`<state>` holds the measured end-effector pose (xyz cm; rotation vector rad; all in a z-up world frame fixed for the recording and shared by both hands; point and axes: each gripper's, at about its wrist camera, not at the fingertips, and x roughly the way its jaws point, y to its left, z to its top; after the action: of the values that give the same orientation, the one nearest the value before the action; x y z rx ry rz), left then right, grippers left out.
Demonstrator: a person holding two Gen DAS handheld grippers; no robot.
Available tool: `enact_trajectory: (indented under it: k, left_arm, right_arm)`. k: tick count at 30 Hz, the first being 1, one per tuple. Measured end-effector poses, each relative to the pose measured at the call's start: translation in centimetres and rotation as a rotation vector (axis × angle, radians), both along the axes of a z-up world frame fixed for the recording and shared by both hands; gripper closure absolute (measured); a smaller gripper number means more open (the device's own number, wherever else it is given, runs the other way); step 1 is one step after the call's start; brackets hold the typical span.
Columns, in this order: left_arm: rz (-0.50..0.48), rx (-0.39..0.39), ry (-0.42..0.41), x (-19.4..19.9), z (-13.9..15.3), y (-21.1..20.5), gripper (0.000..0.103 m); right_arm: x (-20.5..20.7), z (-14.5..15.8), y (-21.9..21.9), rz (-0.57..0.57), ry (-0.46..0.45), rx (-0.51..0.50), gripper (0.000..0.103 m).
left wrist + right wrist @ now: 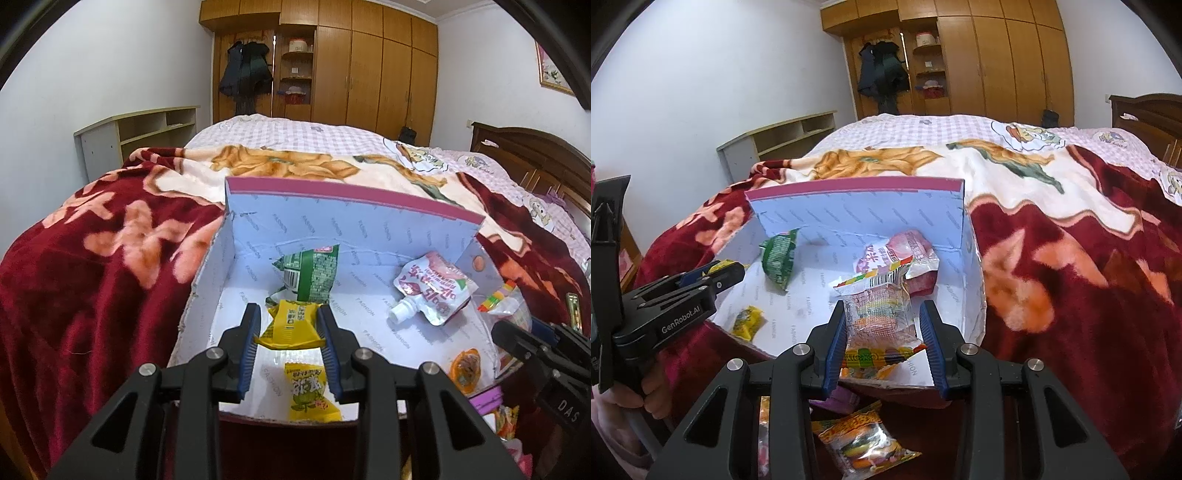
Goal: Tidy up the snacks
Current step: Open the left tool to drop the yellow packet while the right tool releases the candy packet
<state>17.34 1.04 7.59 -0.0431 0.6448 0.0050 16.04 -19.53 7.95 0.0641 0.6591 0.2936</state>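
Observation:
A white cardboard box [236, 280] with a raised purple-edged lid lies on the bed and shows in the right wrist view too [964, 258]. My left gripper [290, 319] is shut on a yellow snack packet [291, 325] over the box. Inside lie another yellow packet [308, 391], a green packet [314, 277] and a pink spouted pouch [432, 291]. My right gripper [882, 314] is open around a clear gummy packet [879, 314] at the box's front right, not pinching it.
A red and cream floral blanket [1071, 277] covers the bed. More candy packets [864, 443] lie in front of the box. A low shelf [140, 129] stands at the left wall, a wooden wardrobe [369, 66] behind.

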Motion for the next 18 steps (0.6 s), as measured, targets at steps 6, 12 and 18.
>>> enact_trajectory:
  k: [6, 12, 18]
  left_arm:
    - [0.001, 0.005, 0.027, 0.8, -1.0, 0.1, 0.07]
    - [0.003, 0.003, 0.043, 1.2, -1.5, 0.2, 0.07]
    - [0.012, 0.004, 0.05, 1.4, -1.6, 0.4, 0.07]
  right_arm:
    - [0.5, -0.7, 0.0, -0.002, 0.019, 0.003, 0.064]
    - [0.6, -0.7, 0.0, -0.002, 0.02, 0.004, 0.063]
    - [0.6, -0.7, 0.0, -0.004, 0.02, 0.003, 0.063]
